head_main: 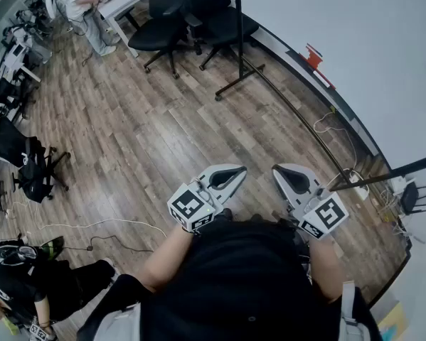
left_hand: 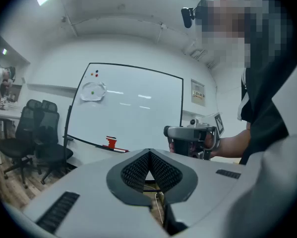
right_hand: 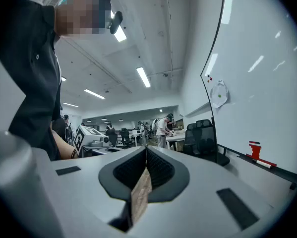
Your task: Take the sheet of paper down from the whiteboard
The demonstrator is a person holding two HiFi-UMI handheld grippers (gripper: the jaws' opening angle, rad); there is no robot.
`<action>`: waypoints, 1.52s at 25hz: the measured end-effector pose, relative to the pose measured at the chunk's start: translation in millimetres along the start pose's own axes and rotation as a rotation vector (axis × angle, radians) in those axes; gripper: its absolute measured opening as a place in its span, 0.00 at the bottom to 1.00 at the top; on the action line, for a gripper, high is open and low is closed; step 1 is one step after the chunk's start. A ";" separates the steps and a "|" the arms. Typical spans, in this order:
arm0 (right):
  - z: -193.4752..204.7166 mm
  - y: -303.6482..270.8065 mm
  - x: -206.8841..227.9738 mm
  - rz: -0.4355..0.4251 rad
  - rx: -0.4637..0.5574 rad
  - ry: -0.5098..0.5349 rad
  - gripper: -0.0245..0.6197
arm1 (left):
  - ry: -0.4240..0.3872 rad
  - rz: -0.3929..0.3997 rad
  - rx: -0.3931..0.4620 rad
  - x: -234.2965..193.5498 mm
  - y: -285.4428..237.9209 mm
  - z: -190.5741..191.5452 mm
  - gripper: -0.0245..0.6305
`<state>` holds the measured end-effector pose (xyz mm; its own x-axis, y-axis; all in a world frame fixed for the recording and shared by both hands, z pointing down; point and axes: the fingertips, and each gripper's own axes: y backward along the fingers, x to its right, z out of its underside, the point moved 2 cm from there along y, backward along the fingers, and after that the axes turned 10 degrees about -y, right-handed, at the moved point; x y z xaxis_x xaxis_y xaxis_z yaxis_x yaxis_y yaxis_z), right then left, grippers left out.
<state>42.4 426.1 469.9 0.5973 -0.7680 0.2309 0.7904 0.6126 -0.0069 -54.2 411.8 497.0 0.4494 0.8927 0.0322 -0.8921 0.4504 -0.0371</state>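
Left gripper (left_hand: 149, 152) is sitting w/ jaws pressed together, nothing btwn them. Right gripper (right_hand: 146, 151) is doing the same: pads meeting, empty. Both are pointing level, held close in front of the person's chest over the wood floor (head_main: 141, 133).

Sheet of paper (left_hand: 98, 89) is hanging high in the upper left corner of the whiteboard (left_hand: 138, 113). It's looking crumpled, w/ a green dot (left_hand: 91, 92) on it, prob. a magnet pinning it. Two small dots (left_hand: 95, 74) are sitting just above. Person is standing well apart from the board, so nothing is happening at the paper yet.

Risks from here, as I'm reading it:
- Jaws need opening on the way in. Closed tips poking the sheet would be shoving it or knocking the magnet loose.
- Tugging the paper while the magnet is pinning it is asking for a tear.
- Board is standing on a thin black stand (head_main: 237, 34), so a hard push could be rocking it.
- Office chairs (left_hand: 34, 133) are crowding that end of the board, below the sheet.
- Cables (head_main: 331, 123) are trailing on the floor by the board's base, a trip or snag hazard on the approach.
- Red item (left_hand: 110, 143) on the tray is looking easy to bump off too.
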 end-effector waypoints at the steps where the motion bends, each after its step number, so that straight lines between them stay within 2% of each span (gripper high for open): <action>1: 4.8 4.4 0.2 0.001 -0.013 -0.007 0.07 | 0.005 0.019 -0.010 7.6 -5.7 2.7 0.05; 4: 15.5 16.3 1.7 0.005 -0.049 -0.037 0.07 | 0.021 0.063 -0.043 26.3 -19.0 8.9 0.05; 7: 17.4 27.0 3.9 0.004 -0.068 -0.057 0.07 | 0.038 0.075 -0.051 34.9 -28.5 8.7 0.05; 14: 7.0 32.7 23.4 0.051 -0.007 -0.005 0.07 | 0.011 0.045 -0.037 26.7 -43.5 -3.2 0.05; 18: 7.2 38.5 27.0 0.038 -0.029 0.020 0.07 | 0.020 0.043 -0.048 32.3 -51.0 -2.0 0.05; 22: 8.0 43.0 30.9 0.007 -0.029 -0.004 0.07 | 0.029 0.021 -0.058 37.8 -53.7 0.7 0.05; 28: 10.4 50.8 32.8 0.004 -0.012 -0.029 0.07 | 0.055 -0.002 -0.074 47.7 -50.8 3.2 0.05; 38: 32.3 49.9 38.3 -0.001 -0.062 -0.059 0.07 | 0.094 -0.019 -0.105 42.3 -52.7 16.4 0.05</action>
<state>100.3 433.2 509.9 0.5891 -0.7550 0.2880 0.7988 0.5978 -0.0668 11.0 425.6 516.7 0.4728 0.8791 -0.0600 -0.8759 0.4614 -0.1414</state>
